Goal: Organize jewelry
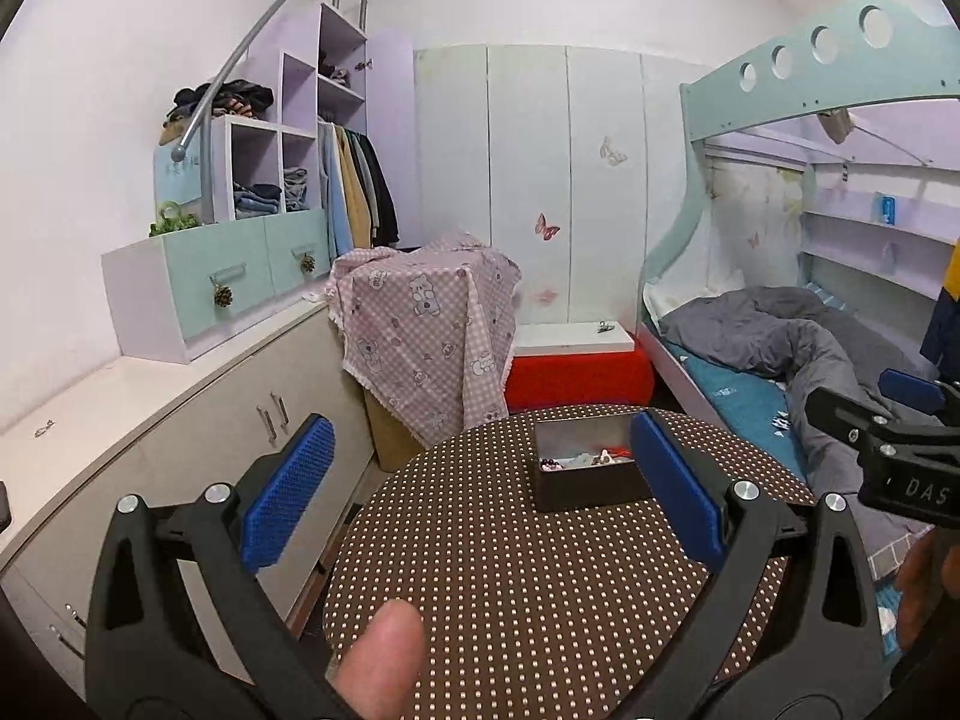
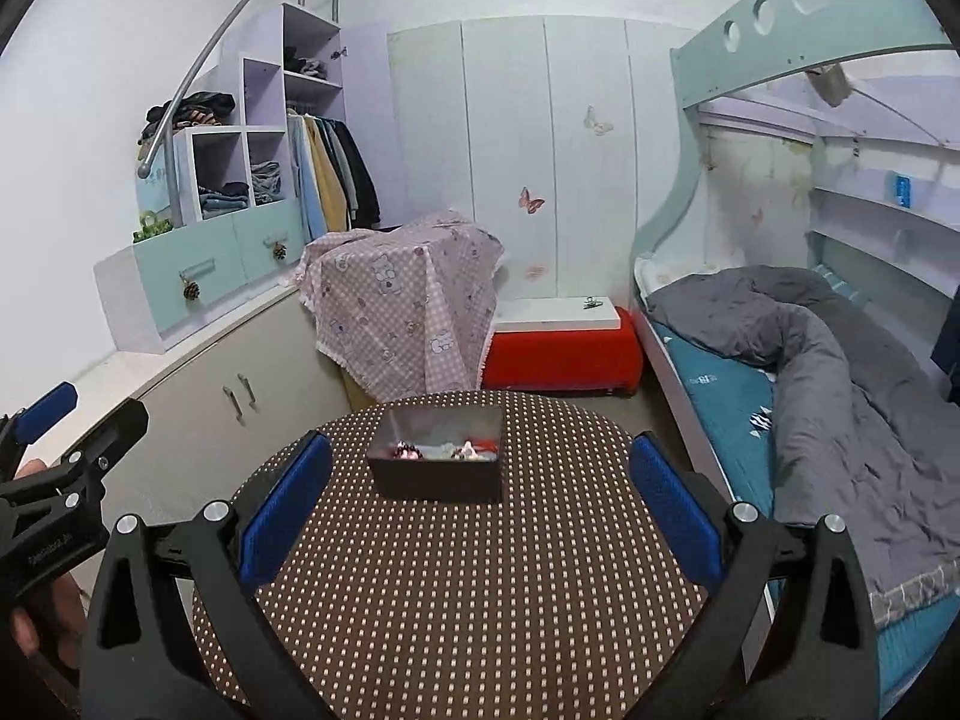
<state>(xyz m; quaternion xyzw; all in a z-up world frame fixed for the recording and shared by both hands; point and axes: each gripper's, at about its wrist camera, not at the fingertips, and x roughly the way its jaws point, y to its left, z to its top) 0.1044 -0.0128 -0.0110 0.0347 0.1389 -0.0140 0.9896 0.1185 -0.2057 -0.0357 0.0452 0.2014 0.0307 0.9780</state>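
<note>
1. Jewelry box: dark, open-topped, rectangular. It stands on the far half of the round table, with its long axis running left to right across both views and a long side facing the cameras. The opening faces up.
2. Contents: small mixed pieces in pink, white and red, lying low against the near inner wall. Individual items are too small to tell apart.
3. Table: brown cloth with pale dots. The box sits near the far edge; a wide stretch of bare cloth lies between the box and the near rim.
4. Left gripper: jaws spread wide, holding nothing, above the near part of the table. Its right pad overlaps the box's right end in the left wrist view; whether they touch cannot be told. A thumb shows at the bottom edge.
5. Right gripper: jaws spread wide, empty, with the box between the pads but farther off.
6. Surroundings: cabinet to the left of the table, bed to the right, red bench beyond the far edge.
</note>
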